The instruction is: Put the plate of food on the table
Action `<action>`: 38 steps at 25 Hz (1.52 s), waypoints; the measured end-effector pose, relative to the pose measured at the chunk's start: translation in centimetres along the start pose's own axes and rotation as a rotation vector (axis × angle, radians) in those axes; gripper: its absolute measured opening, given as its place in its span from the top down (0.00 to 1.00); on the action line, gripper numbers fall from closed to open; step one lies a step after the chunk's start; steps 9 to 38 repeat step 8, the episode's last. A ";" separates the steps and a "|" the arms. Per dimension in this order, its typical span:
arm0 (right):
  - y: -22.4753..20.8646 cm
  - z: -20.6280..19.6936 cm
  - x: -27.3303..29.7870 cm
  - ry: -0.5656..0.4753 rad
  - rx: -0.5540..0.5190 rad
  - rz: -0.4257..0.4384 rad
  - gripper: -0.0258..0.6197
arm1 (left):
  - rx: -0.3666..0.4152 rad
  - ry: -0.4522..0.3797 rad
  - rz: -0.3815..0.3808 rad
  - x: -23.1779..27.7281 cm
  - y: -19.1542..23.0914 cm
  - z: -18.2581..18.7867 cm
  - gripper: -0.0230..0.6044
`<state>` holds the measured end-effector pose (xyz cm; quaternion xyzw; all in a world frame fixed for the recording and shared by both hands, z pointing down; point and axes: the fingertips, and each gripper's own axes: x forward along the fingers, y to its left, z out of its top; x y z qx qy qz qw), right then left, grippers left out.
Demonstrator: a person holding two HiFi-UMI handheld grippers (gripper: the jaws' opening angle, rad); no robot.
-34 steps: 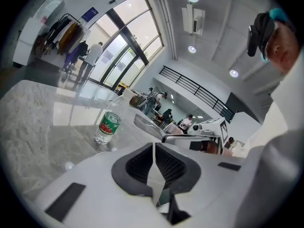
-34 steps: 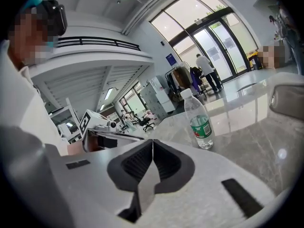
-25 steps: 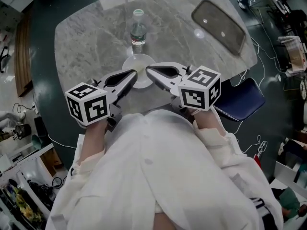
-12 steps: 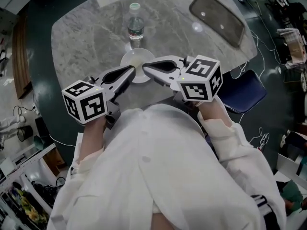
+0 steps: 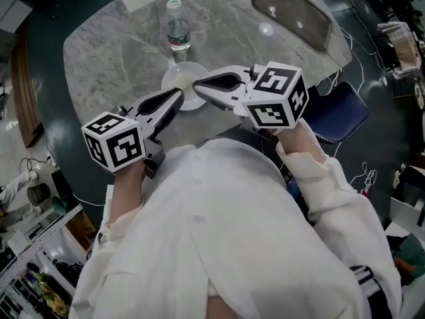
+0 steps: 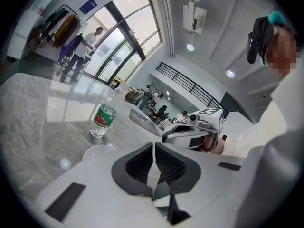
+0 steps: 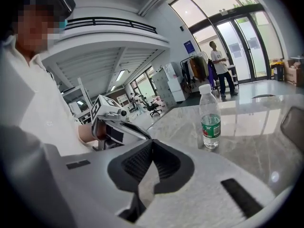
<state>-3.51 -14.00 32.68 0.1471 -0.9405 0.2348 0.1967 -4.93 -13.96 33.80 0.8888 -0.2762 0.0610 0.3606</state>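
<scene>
Pale round shallow plate (image 5: 176,78), beside bottle (image 5: 176,33), grey marble table (image 5: 113,58)

**Bottle, tray and chair in the room**

A clear water bottle (image 5: 176,30) with a green label stood upright at the upper centre of the head view. A dark rectangular tray (image 5: 292,12) lay at the upper right. A blue chair (image 5: 337,115) sat at mid-right, with white cables (image 5: 363,173) below it. In the right gripper view, a person (image 7: 220,68) stood at the upper right beside a clothes rack (image 7: 197,70).
</scene>
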 end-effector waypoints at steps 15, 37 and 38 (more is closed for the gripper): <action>1.4 -0.3 -0.4 0.022 -0.011 0.040 0.96 | 0.006 0.001 -0.016 -0.5 -0.7 -0.6 0.92; 1.4 -0.3 -0.4 0.022 -0.011 0.040 0.96 | 0.006 0.001 -0.016 -0.5 -0.7 -0.6 0.92; 1.4 -0.3 -0.4 0.022 -0.011 0.040 0.96 | 0.006 0.001 -0.016 -0.5 -0.7 -0.6 0.92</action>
